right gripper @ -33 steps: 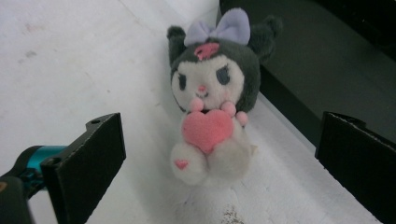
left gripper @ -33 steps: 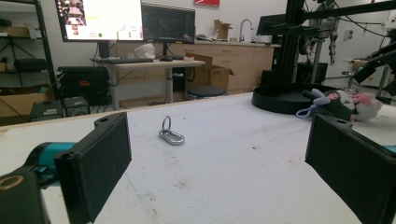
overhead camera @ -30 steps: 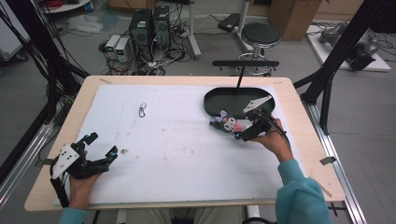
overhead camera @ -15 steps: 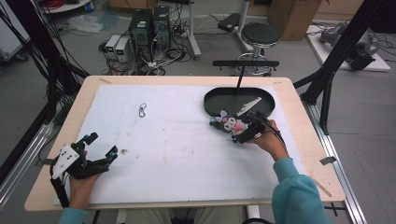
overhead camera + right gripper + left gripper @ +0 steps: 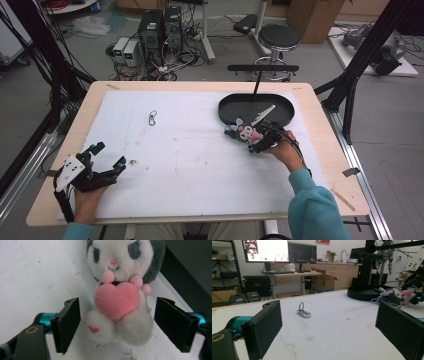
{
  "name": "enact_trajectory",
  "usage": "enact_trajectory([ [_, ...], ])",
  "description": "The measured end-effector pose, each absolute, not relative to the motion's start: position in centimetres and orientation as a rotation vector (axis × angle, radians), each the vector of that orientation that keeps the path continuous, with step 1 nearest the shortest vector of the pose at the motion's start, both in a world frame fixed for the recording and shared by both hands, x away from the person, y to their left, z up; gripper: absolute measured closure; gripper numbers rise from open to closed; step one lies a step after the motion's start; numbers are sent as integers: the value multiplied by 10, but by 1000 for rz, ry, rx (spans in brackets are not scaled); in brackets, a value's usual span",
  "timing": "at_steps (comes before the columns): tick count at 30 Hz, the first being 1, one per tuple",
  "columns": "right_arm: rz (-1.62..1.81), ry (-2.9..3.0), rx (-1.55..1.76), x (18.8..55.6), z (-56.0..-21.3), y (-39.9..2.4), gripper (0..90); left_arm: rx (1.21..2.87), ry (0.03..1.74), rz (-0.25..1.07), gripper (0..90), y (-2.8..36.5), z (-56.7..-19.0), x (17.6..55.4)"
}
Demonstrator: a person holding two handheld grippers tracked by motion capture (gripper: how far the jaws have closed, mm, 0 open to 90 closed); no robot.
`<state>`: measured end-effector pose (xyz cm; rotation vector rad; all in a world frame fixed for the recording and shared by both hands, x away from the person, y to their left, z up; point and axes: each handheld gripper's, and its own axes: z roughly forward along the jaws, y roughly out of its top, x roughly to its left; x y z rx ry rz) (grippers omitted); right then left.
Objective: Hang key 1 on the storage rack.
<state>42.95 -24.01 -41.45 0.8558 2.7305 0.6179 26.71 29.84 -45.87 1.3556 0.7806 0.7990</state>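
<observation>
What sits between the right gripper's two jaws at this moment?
The plush toy lies on the white mat between the jaws of the right gripper, which have just been closing; the right gripper view shows gaps on both sides, so no grip yet.

Desk [image 5: 320,165]: wooden, covered by white mat [image 5: 185,165]. Laid on the mat: metal carabiner [image 5: 152,118], black oval tray [image 5: 235,104], plush toy [image 5: 243,132].

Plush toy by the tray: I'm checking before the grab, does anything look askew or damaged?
Nothing looks damaged. The plush toy lies on its back beside the black tray, between the right gripper jaws, which have just been closing without touching it.
</observation>
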Motion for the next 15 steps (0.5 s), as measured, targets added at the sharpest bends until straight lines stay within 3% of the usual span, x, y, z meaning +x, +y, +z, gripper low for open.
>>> enact_trajectory([
  [2,613,2731,854,430,-415,-239,261,1355,781,800,72,298,-459,267],
  [8,575,2715,801,429,-412,-239,468,1355,781,800,72,298,-459,267],
  [15,549,2711,795,427,-410,-238,537,1356,781,802,72,298,-459,267],
])
